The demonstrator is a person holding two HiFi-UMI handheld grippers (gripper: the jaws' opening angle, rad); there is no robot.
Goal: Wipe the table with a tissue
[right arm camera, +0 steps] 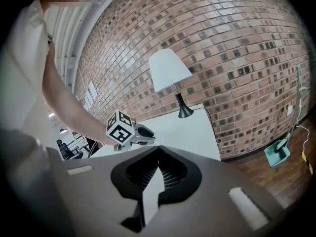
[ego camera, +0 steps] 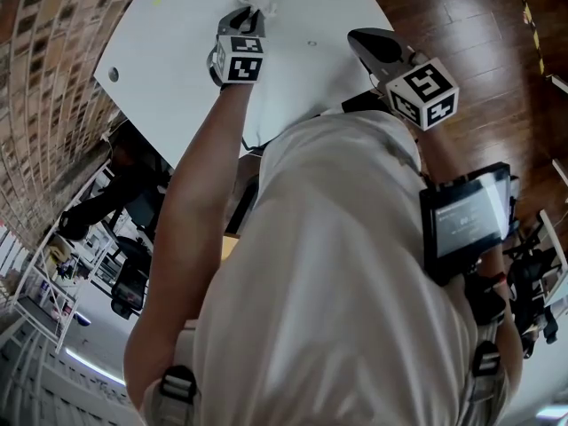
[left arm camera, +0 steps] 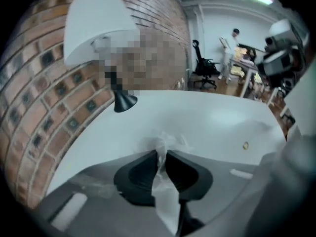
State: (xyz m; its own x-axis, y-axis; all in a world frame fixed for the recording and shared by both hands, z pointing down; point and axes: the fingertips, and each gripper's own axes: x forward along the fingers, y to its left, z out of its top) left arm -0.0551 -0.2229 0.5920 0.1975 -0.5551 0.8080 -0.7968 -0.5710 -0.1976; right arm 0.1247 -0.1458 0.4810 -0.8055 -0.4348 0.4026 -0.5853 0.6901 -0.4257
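- The left gripper [left arm camera: 162,151] has its jaws drawn in narrow and pinched on a white tissue [left arm camera: 165,191]. This sits in the lower middle of the left gripper view.
- The tissue runs as a thin strip up between the two dark jaws. A crumpled tuft sticks out just past their tips.
- In the head view the tissue is a small white bunch at the top centre of the frame, right at the tip of the left gripper. It lies against the white table [ego camera: 169,51].
- The tuft looks to be down on the tabletop, but no view shows clearly whether it presses on the surface.
- The right gripper [right arm camera: 158,149] has its jaws closed tip to tip with nothing between them.
- In the head view the right gripper is at the upper right, by the table's right edge and well apart from the tissue.
- In the right gripper view the left gripper's marker cube [right arm camera: 120,127] shows left of centre above the table. The person's bare forearm [right arm camera: 69,107] reaches down to it from the upper left.
- A lamp [right arm camera: 169,70] with a white shade stands on the table near the brick wall [right arm camera: 237,48], beyond the left gripper and the tissue.
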